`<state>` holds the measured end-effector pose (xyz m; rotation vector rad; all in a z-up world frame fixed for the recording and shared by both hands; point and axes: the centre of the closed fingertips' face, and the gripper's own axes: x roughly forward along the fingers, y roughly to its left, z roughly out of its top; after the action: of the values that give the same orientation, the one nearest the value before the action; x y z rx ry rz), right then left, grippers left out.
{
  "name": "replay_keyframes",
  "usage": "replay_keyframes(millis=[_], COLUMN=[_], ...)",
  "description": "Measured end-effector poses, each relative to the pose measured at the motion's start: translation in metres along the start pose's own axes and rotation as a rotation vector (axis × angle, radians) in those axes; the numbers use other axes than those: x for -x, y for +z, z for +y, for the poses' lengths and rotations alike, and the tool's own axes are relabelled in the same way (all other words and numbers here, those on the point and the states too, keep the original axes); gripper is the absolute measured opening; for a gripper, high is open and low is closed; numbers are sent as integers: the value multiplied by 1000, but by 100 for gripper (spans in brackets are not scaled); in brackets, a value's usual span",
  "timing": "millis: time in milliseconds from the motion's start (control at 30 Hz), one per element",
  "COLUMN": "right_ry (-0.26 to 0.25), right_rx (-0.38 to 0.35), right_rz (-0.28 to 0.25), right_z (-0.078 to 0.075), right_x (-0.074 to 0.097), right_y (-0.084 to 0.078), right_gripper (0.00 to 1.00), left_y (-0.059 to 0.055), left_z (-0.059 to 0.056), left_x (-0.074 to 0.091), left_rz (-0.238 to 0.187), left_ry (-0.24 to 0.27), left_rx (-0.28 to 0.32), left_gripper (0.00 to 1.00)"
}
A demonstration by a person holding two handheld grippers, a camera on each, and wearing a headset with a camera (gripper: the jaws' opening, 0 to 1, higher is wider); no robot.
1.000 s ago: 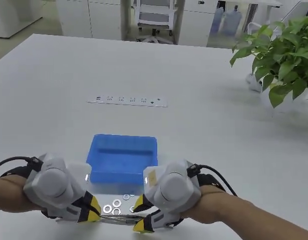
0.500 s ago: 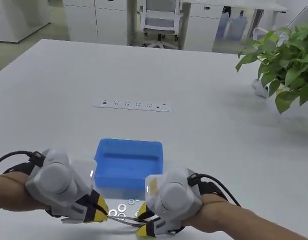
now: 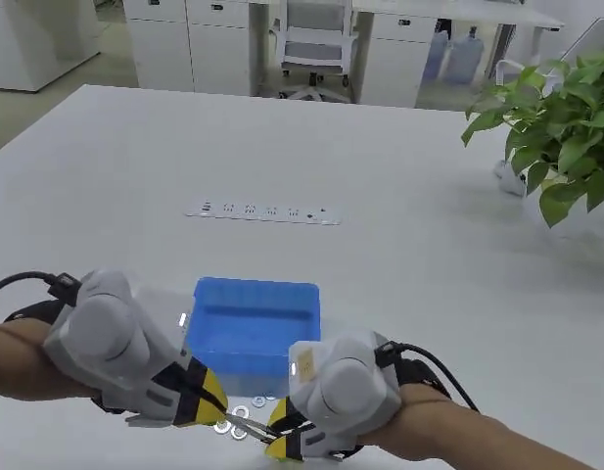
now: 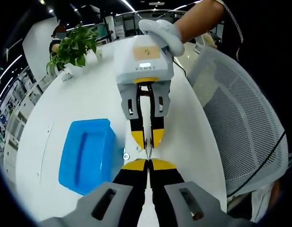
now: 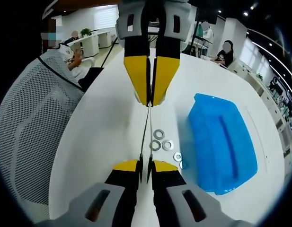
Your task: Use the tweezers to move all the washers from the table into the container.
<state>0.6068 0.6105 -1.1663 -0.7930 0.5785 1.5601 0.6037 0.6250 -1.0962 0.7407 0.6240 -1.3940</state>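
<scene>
- The washers (image 5: 158,134) lie flat on the white desk (image 3: 409,274). They sit in a small bunch just beside the near wall of the container (image 3: 255,318). I can count four of them in the right gripper view.
- The container is a blue box with an open top. It sits on the desk, right behind the washers.
- The tweezers (image 5: 146,127) are thin and silver. They reach from one of my grippers to the other, right next to the washers. I cannot tell if they touch a washer.
- My left gripper (image 4: 148,163) has its yellow fingers (image 4: 136,165) pressed together on one end of the tweezers.
- My right gripper (image 5: 145,166) has its fingers (image 5: 127,166) almost closed, with only a thin gap. They hold the other end, where the two legs of the tweezers stand a little apart.
- The two grippers point at each other, tip near tip, low over the desk in front of the container.
- Farther back on the desk lies a white power strip (image 3: 262,211), well apart from the container.
- A green plant (image 3: 561,127) stands at the far right side of the desk.
- An office chair (image 3: 311,44) stands past the far edge of the desk.
- A mesh chair (image 5: 32,123) is close by the near side of the desk.
</scene>
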Motion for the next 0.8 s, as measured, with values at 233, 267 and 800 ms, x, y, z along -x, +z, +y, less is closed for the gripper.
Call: replay_keyframes(millis=[233, 267, 800], right_ry=[-8, -10, -16], right_rx=[-8, -9, -13], right_rz=[-33, -40, -75], right_z=[1, 1, 5], right_x=[0, 0, -4], right_y=[9, 11, 15], right_gripper=[11, 11, 10], left_y=[19, 22, 37], left_z=[-1, 0, -4], left_x=[5, 5, -4], left_rz=[-31, -37, -102], left_ry=[-8, -9, -17], left_rx=[-29, -34, -41], left_gripper=[5, 5, 5])
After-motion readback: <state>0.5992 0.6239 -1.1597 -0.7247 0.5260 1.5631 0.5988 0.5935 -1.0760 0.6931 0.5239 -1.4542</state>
